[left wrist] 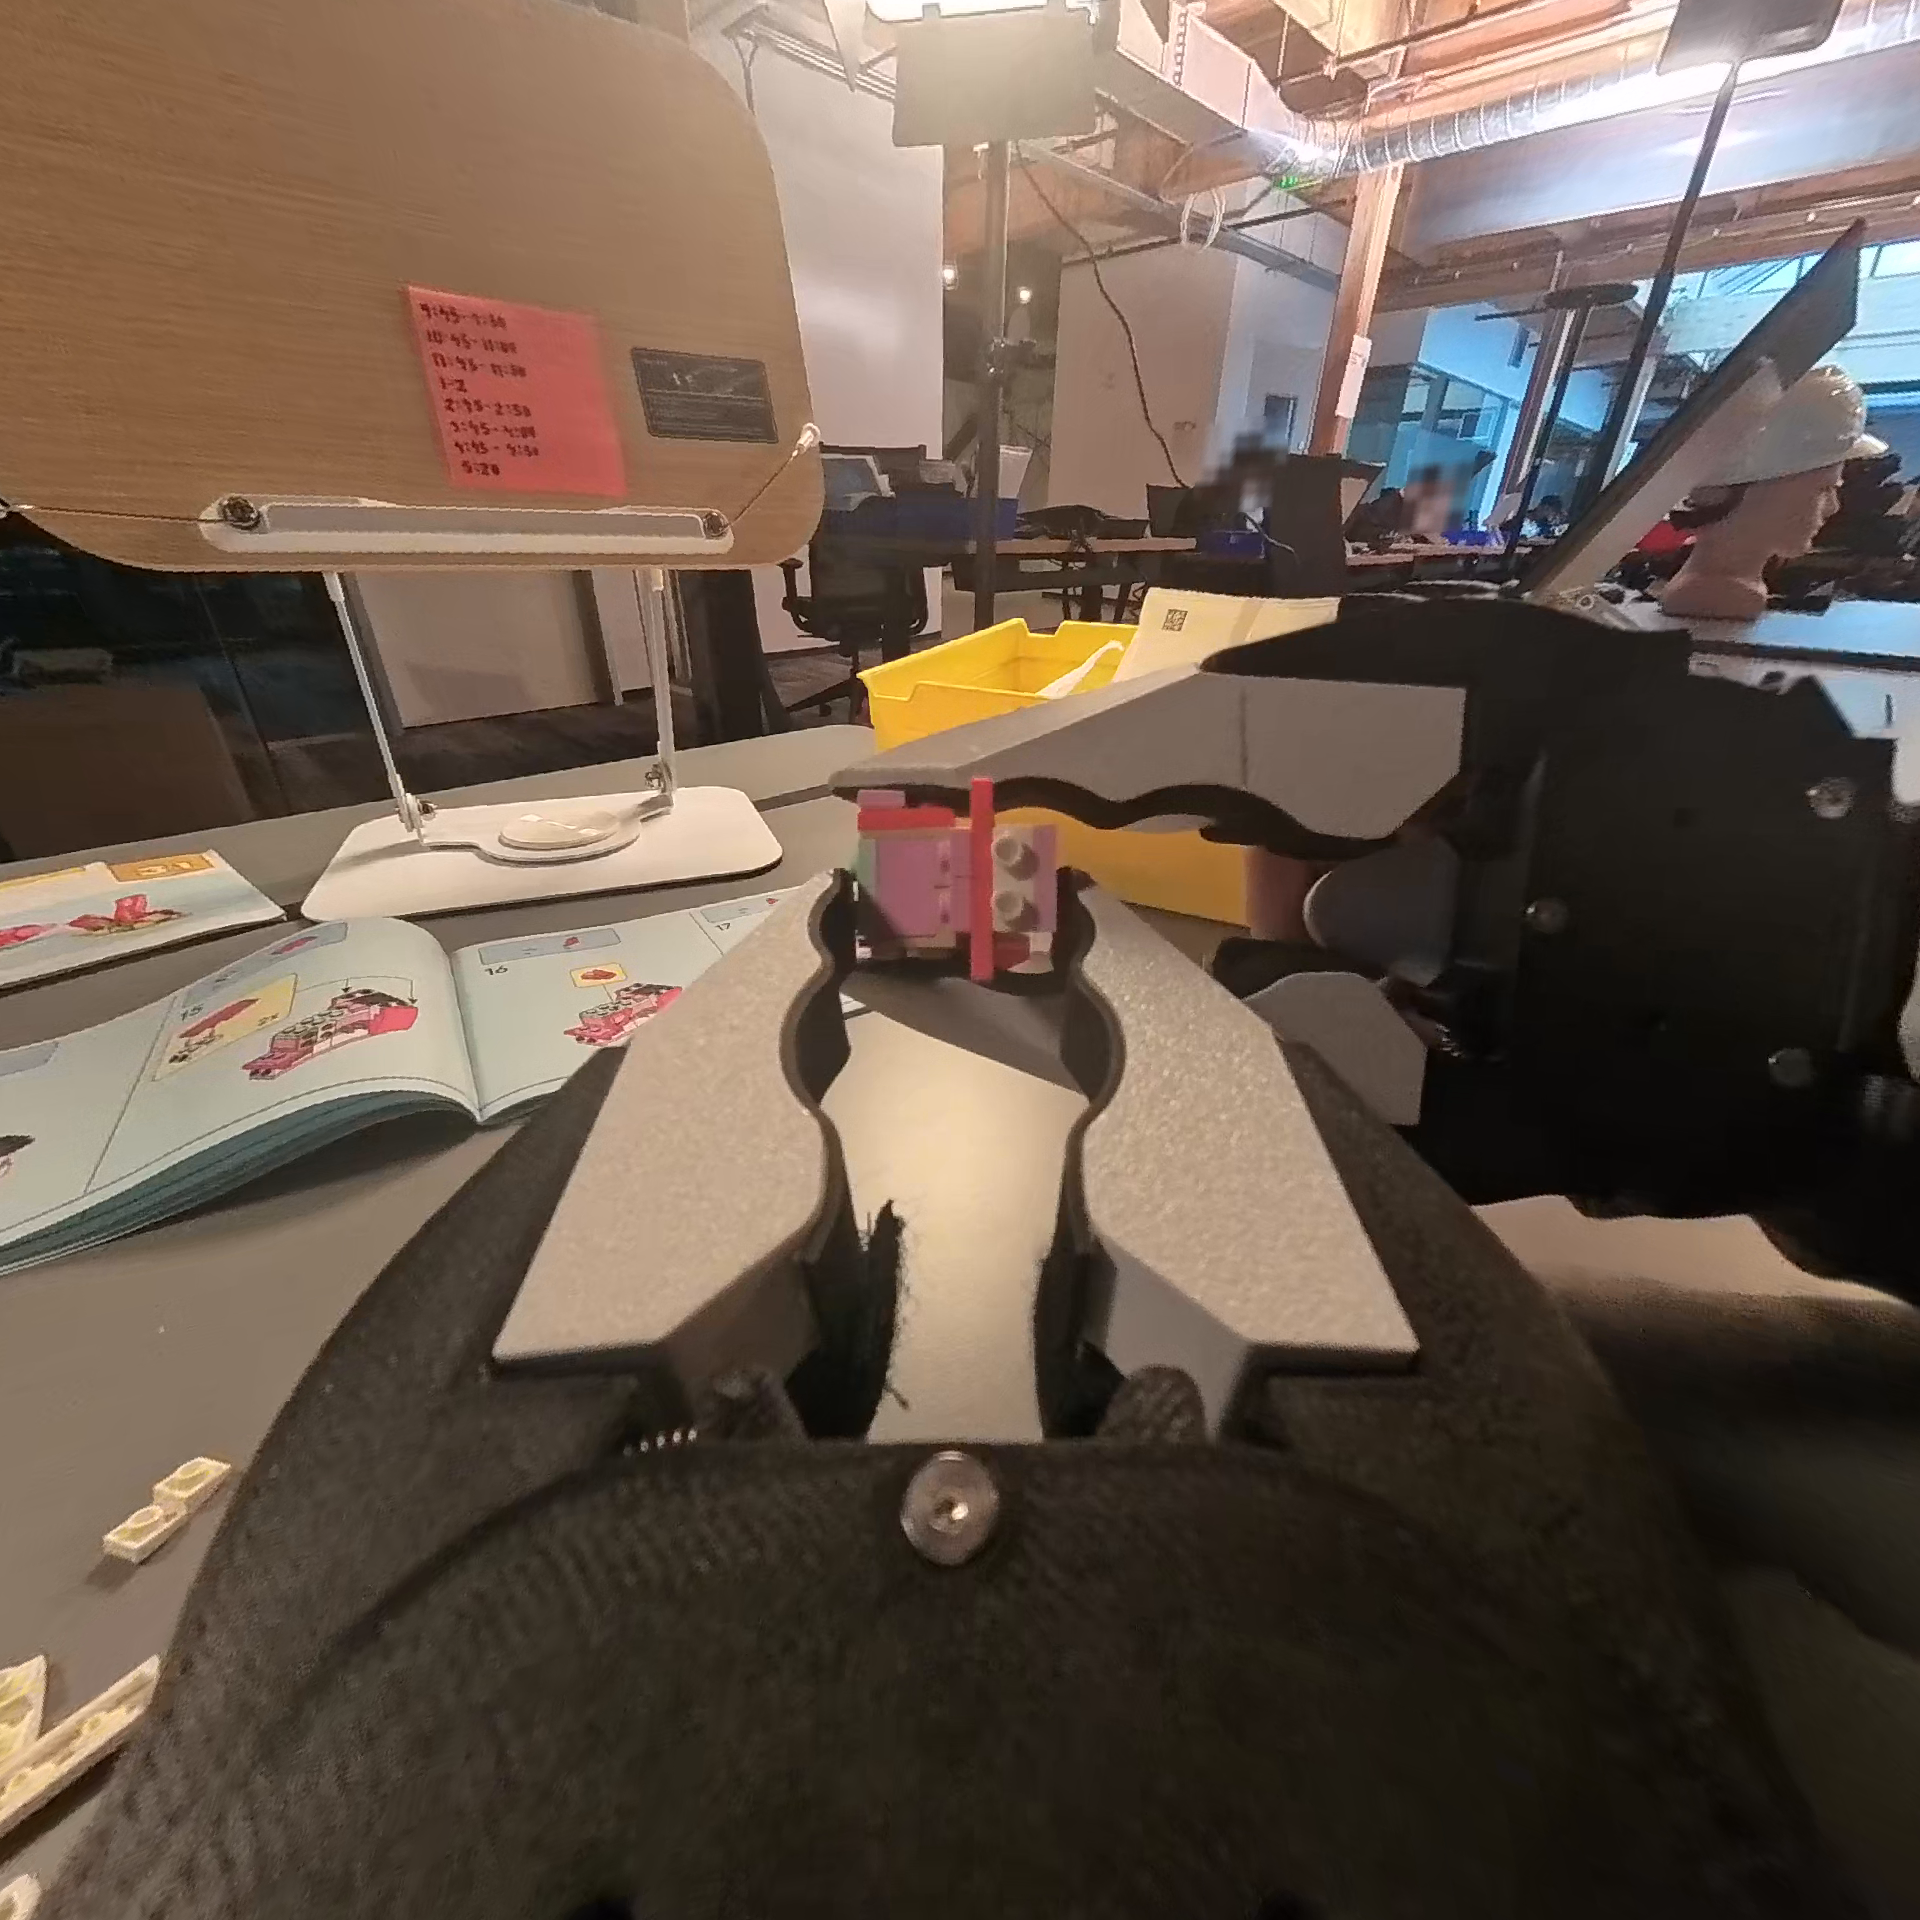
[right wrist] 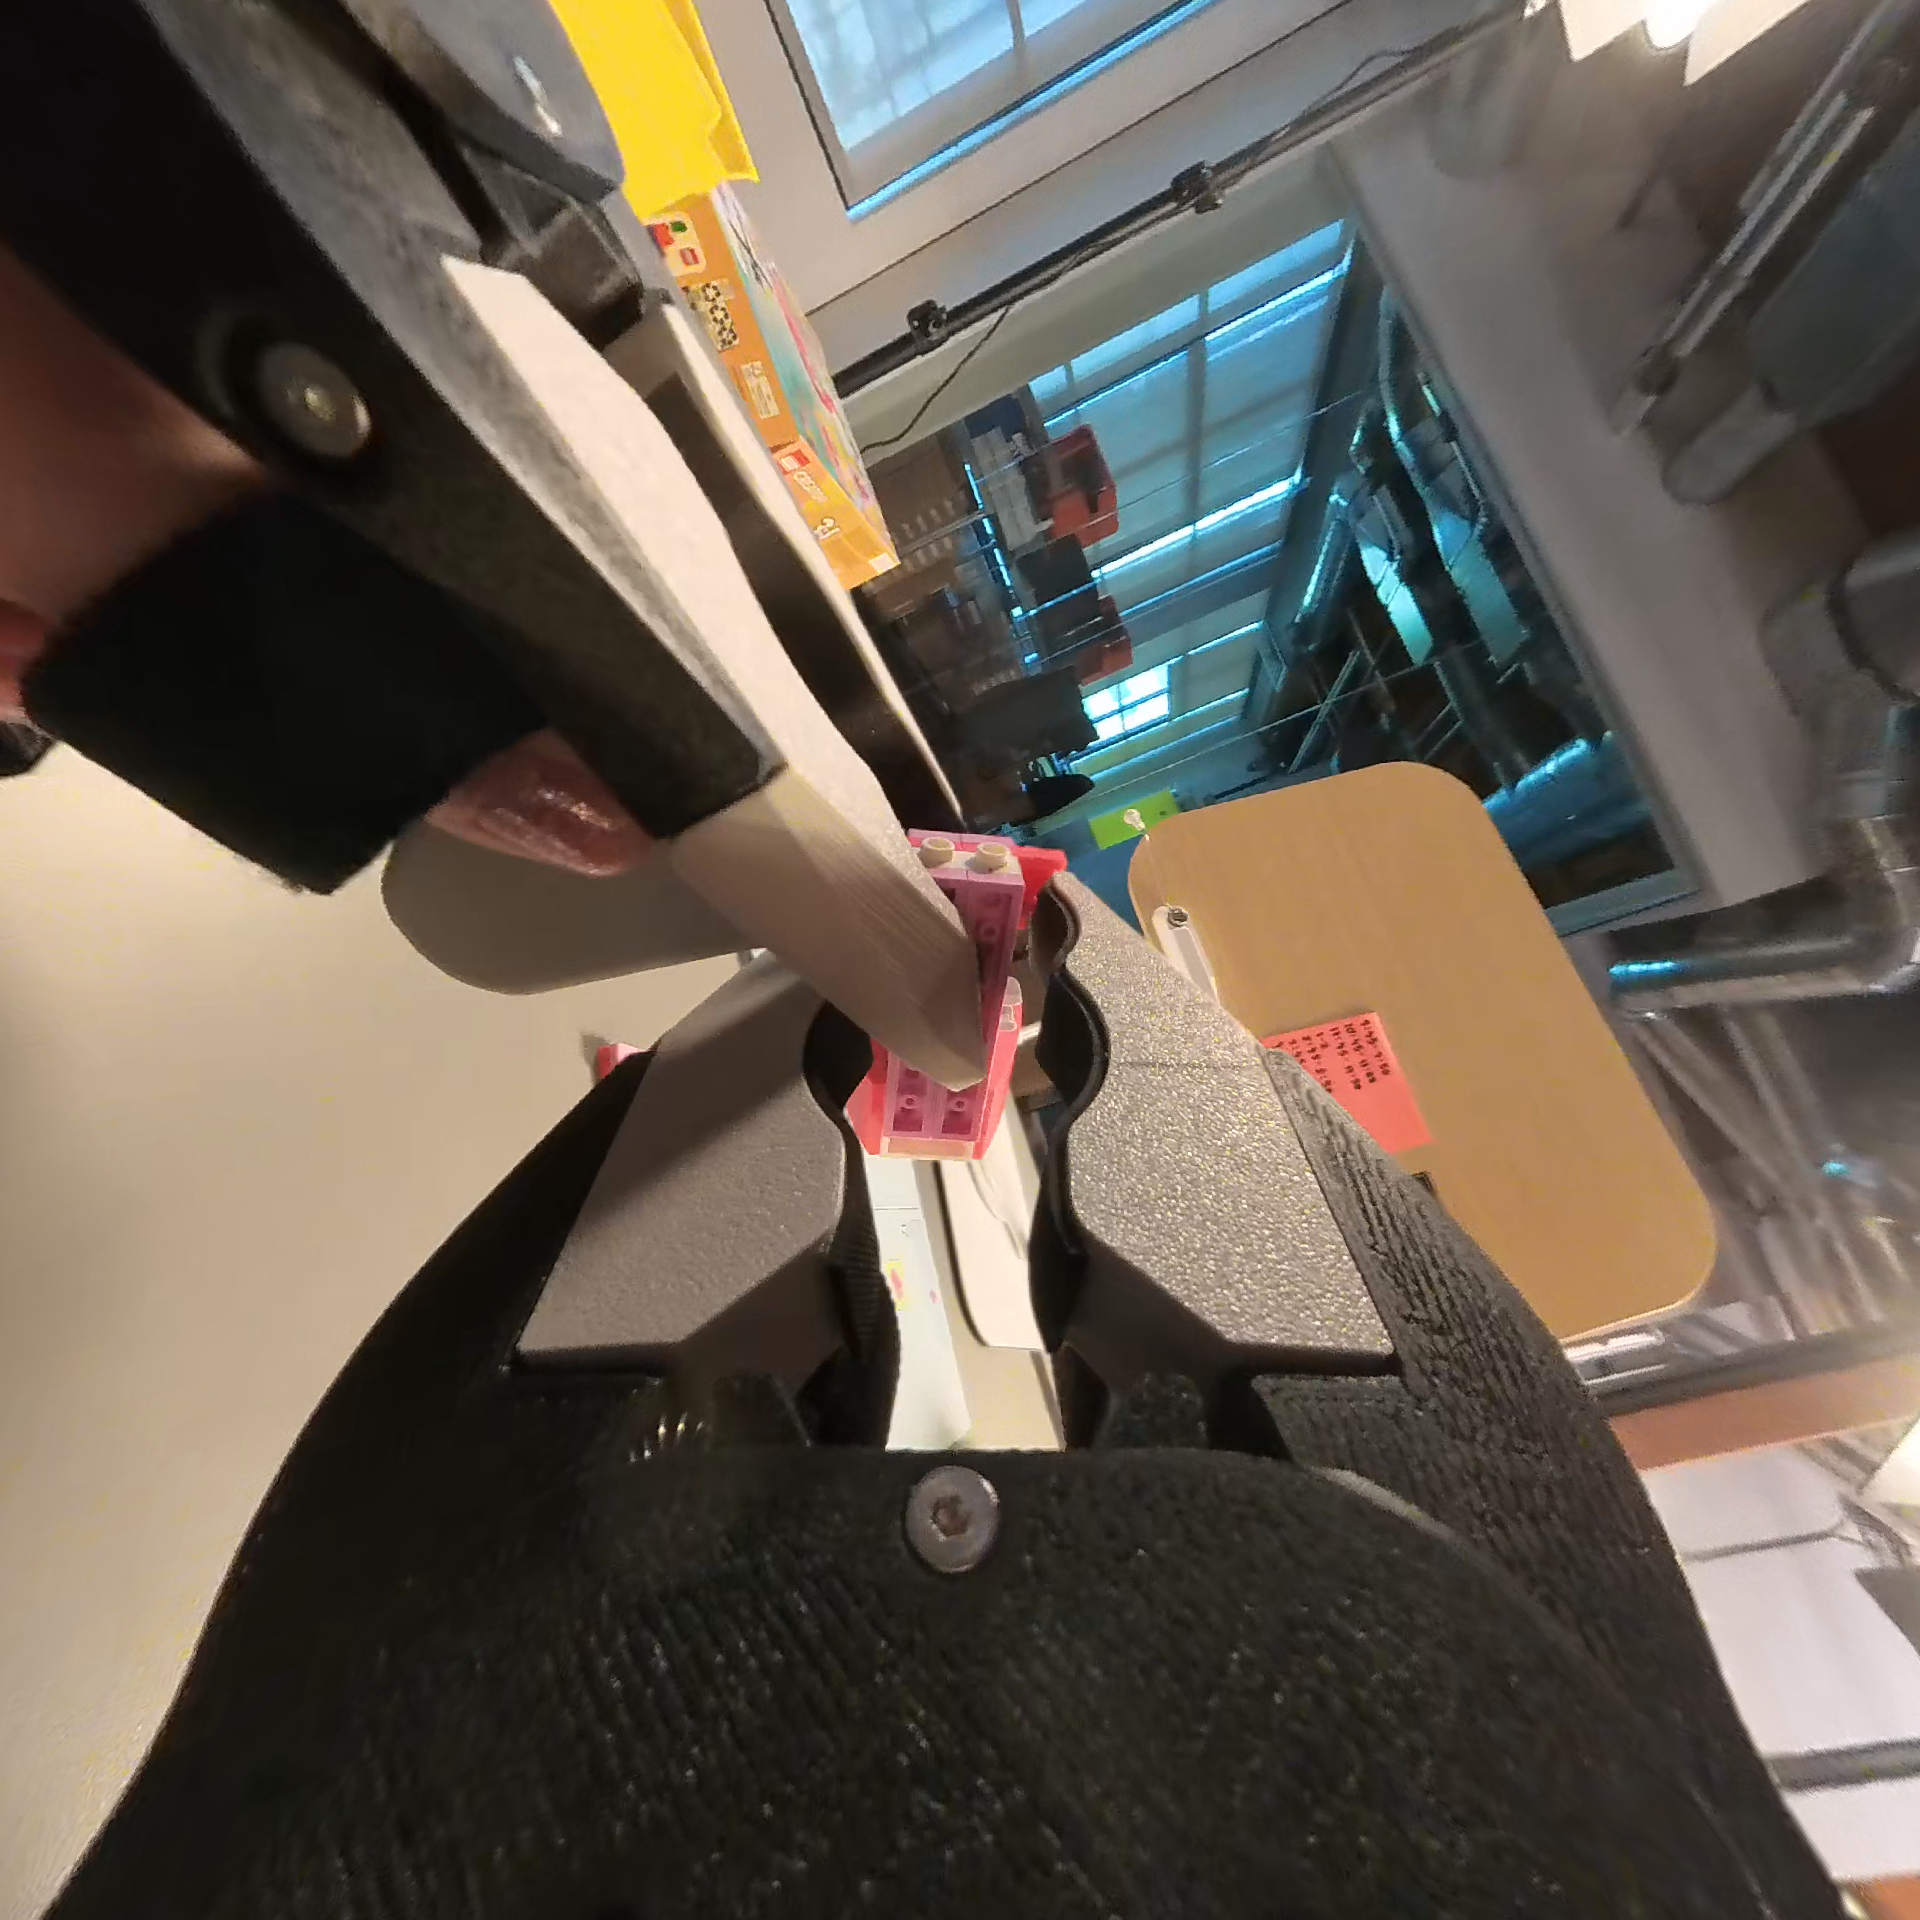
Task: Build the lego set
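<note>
A small brick model [left wrist: 935, 883] in lilac, pink and red, with two grey studs on one side, hangs above the dark table [left wrist: 208, 1351]. My left gripper [left wrist: 956, 904] is shut on it, a fingertip pressing each side. My right gripper's upper finger [left wrist: 1039, 748] comes in from the right and lies on the model's top; its lower finger is hidden. In the right wrist view the model [right wrist: 935, 1117] sits between the pads of my right gripper [right wrist: 940, 987], which is shut on it. The left gripper's pale finger [right wrist: 831, 873] crosses in front.
An open instruction booklet [left wrist: 312, 1049] lies left of the grippers. A wooden book stand [left wrist: 364, 281] with a pink note stands behind it on a white base [left wrist: 540, 842]. A yellow bin [left wrist: 987, 675] is behind the model. Loose cream bricks [left wrist: 156, 1507] lie at the left edge.
</note>
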Motion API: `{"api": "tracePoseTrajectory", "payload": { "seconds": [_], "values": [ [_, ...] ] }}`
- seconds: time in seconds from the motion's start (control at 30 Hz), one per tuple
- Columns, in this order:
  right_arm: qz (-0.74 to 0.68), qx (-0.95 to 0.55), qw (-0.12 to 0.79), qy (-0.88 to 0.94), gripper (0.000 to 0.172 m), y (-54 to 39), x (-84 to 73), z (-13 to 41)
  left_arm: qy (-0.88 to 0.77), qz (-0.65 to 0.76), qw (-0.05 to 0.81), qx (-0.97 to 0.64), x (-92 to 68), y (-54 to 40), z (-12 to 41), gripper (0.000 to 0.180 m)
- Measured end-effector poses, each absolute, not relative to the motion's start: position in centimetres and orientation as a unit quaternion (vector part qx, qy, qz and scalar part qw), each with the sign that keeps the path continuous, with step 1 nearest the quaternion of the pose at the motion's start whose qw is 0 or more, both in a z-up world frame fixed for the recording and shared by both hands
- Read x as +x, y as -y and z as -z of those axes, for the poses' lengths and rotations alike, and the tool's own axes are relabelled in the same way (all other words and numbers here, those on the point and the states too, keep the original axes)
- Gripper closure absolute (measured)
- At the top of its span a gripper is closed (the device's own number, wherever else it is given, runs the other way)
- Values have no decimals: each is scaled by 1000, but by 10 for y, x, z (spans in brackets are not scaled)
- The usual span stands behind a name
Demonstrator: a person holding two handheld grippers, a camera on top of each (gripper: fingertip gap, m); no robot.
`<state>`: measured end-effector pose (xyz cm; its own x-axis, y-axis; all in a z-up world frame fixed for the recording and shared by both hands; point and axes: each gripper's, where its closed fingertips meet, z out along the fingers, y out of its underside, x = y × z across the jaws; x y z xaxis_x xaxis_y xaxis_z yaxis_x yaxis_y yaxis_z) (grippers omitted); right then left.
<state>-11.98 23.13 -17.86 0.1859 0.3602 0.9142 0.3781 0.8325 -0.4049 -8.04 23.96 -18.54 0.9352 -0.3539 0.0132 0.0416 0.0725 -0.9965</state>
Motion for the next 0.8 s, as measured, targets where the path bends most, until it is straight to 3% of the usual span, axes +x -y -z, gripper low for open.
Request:
{"api": "tracePoseTrajectory", "payload": {
  "seconds": [0.6, 0.8],
  "values": [
    [-52, -296, 726, 619, 129, -229, -121, 192, -129, 115, 708, -685, -79, -245, 194, 143],
    [-62, -288, 719, 630, 136, -230, -116, 193, -143, 130, 701, -687, -73, -244, 196, 143]
  ]
}}
